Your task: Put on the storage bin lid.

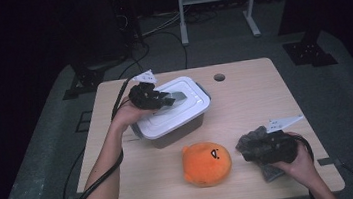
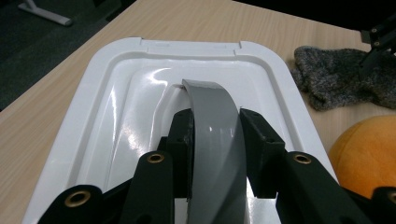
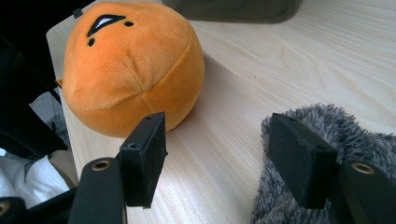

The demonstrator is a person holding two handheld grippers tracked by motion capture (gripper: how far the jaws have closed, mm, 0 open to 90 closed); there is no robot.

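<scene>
Grey handle (image 2: pixel 212 135) of the white lidded box (image 1: pixel 173 114) sat clamped in the left gripper (image 1: pixel 157 100) at the table's (image 1: pixel 254 95) left-centre. Right of it lay an orange plush (image 1: pixel 207 163), then the right gripper (image 3: pixel 229 158), jaws wide and empty, over a grey sock (image 3: pixel 327 140).

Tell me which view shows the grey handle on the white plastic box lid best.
The left gripper view: the grey handle fills the centre, arching off the white plastic lid, with the left gripper shut on it. The high view shows it small past that gripper. The right gripper view offers nothing of it.
</scene>
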